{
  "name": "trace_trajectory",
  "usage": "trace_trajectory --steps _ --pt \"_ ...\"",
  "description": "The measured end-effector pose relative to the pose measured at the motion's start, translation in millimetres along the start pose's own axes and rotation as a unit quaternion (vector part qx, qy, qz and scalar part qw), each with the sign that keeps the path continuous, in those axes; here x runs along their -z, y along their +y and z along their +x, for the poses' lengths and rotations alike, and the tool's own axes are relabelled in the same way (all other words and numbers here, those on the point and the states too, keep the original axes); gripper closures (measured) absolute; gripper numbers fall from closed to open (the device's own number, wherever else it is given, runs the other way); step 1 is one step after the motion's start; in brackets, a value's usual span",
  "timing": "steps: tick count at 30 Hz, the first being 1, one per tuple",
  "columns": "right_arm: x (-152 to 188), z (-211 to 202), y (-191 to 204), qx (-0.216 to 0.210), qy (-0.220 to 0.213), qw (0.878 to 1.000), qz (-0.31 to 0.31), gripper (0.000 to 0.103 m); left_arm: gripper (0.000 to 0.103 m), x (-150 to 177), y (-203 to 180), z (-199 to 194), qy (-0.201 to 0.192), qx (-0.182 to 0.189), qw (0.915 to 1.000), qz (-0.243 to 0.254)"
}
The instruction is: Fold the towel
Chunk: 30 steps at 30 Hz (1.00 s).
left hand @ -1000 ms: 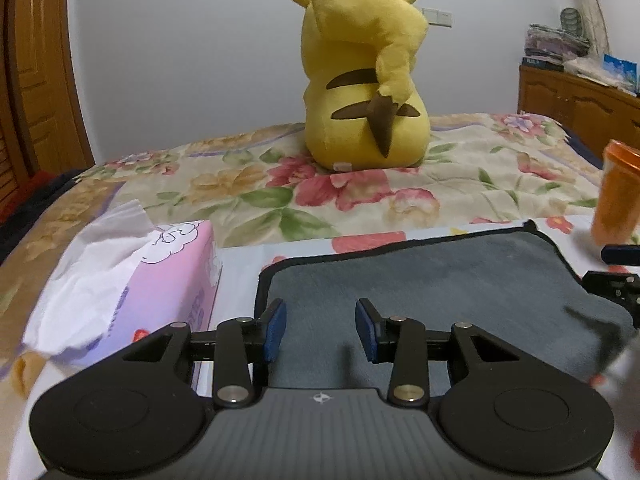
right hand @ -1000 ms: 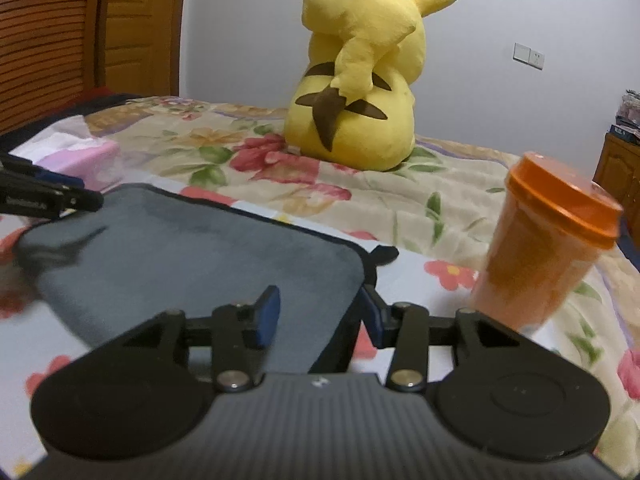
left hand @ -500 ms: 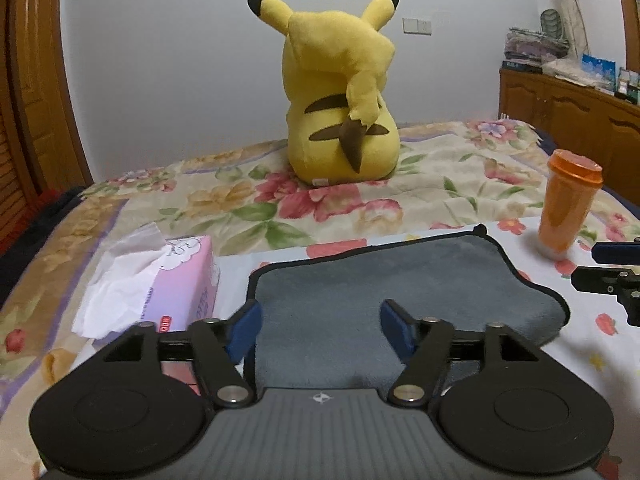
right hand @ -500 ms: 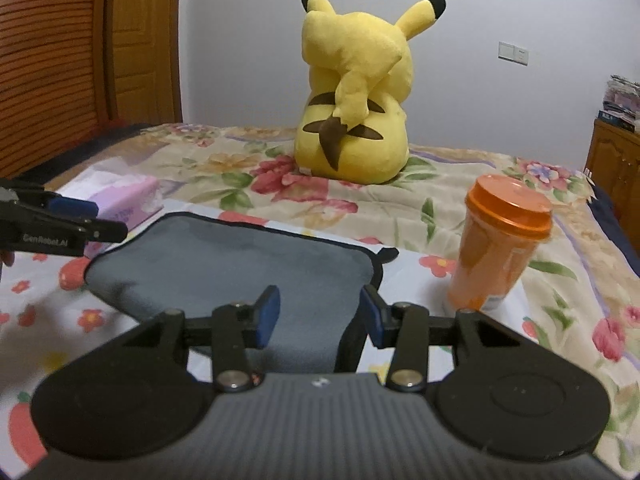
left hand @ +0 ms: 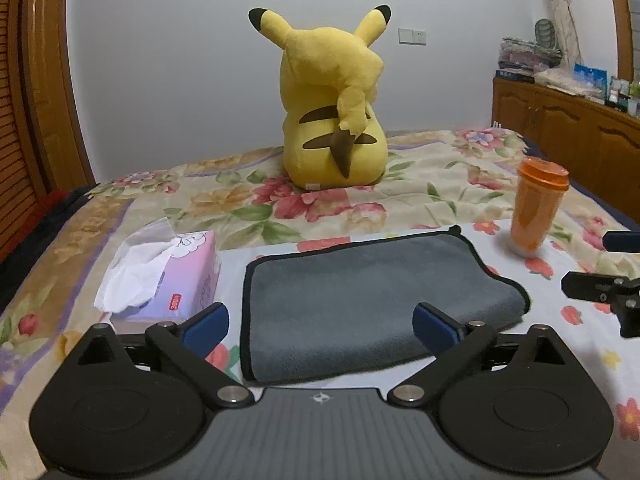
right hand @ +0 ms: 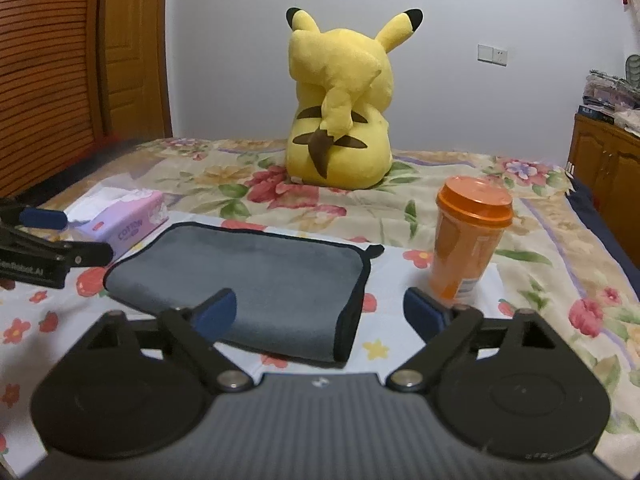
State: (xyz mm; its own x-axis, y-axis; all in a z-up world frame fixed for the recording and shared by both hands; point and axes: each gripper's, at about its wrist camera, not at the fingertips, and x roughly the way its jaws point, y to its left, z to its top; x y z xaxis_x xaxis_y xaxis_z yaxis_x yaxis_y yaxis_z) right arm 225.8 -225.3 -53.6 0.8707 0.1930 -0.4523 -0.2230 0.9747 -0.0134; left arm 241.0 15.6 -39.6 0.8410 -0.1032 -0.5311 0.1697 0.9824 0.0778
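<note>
Towel [left hand: 360, 300] folded, long axis left-right

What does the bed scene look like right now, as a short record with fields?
towel: grey towel lying folded on the floral bedspread
left tongs: left tongs open, holding nothing
right tongs: right tongs open, holding nothing
left of towel: tissue box
right of towel: orange cup, upright, lid on
behind: Pikachu plush, back to the cameras
</note>
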Motion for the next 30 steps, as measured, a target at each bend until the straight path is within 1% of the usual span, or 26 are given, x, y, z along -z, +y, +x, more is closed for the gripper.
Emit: trace_trajectory --steps 1,2,5,8,13,23,30 --pt "0.0 -2.0 0.5 0.000 -0.001 1.000 0.000 0.001 0.000 0.4 -1.0 -3.1 -0.001 0.000 1.0000 -0.002" --pt "0.4 -4.2 1.1 0.001 -0.003 1.000 0.000 0.000 0.000 0.9 -2.0 -6.2 -0.003 -0.001 1.0000 -0.003" --pt "0.4 -10.0 2.7 0.004 -0.001 1.000 -0.001 0.000 0.000 1.6 -4.5 -14.1 -0.004 -0.002 1.0000 -0.004" --pt "0.6 -17.7 4.1 0.007 -0.002 1.000 -0.002 0.000 0.000 0.1 -7.2 -21.8 0.005 -0.006 1.0000 -0.001" --pt "-2.9 -36.7 4.4 0.004 -0.013 1.000 0.003 0.000 0.000 -2.4 -10.2 -40.4 0.000 -0.002 1.0000 -0.006" --pt "-12.1 -77.6 10.9 0.009 -0.028 1.000 -0.003 0.000 0.000 -8.7 -20.9 -89.2 -0.011 -0.001 0.9999 0.004" --pt "-15.5 -107.1 10.6 -0.001 -0.034 0.999 0.013 0.000 0.000 -8.0 -29.2 -124.3 -0.016 0.001 0.9997 0.017"
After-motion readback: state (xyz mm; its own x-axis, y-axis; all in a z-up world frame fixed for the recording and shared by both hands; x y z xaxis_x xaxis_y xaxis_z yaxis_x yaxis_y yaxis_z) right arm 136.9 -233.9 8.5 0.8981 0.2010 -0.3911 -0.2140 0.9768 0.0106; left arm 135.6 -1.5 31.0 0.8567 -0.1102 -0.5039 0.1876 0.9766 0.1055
